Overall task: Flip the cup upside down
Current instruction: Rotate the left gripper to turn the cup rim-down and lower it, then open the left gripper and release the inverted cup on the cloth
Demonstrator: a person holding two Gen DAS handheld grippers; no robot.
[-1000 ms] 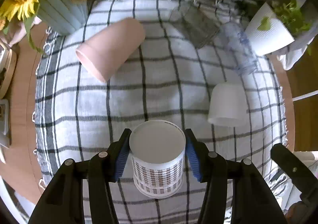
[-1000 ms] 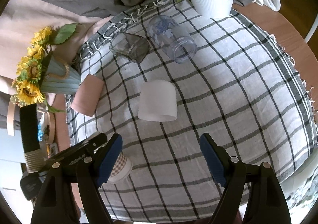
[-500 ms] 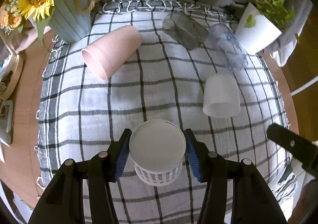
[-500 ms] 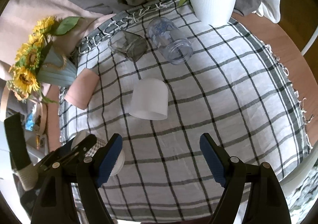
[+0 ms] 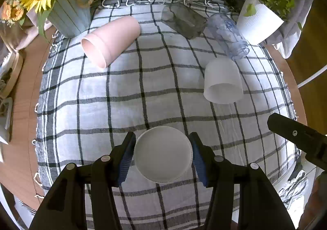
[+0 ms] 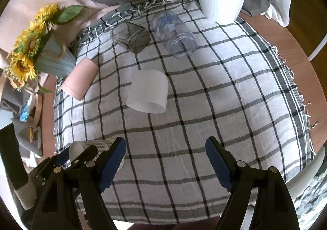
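Note:
My left gripper (image 5: 162,155) is shut on a white paper cup (image 5: 162,153) with a brown checked pattern. It holds the cup above the checked cloth (image 5: 143,91), and the cup's flat white bottom faces the camera. In the right wrist view the same cup (image 6: 96,145) shows at the lower left, partly hidden behind my right gripper's left finger. My right gripper (image 6: 165,160) is open and empty above the near part of the cloth.
On the cloth lie a pink cup (image 5: 110,40), a frosted white cup (image 5: 222,82), a grey glass (image 5: 184,19) and a clear patterned glass (image 5: 229,36), all on their sides. A sunflower vase (image 5: 67,13) and a white plant pot (image 5: 257,21) stand at the back.
My left gripper has lifted and tilted with the cup, so the cup's patterned side has gone out of sight and only its bottom shows. The right gripper has drawn back a little.

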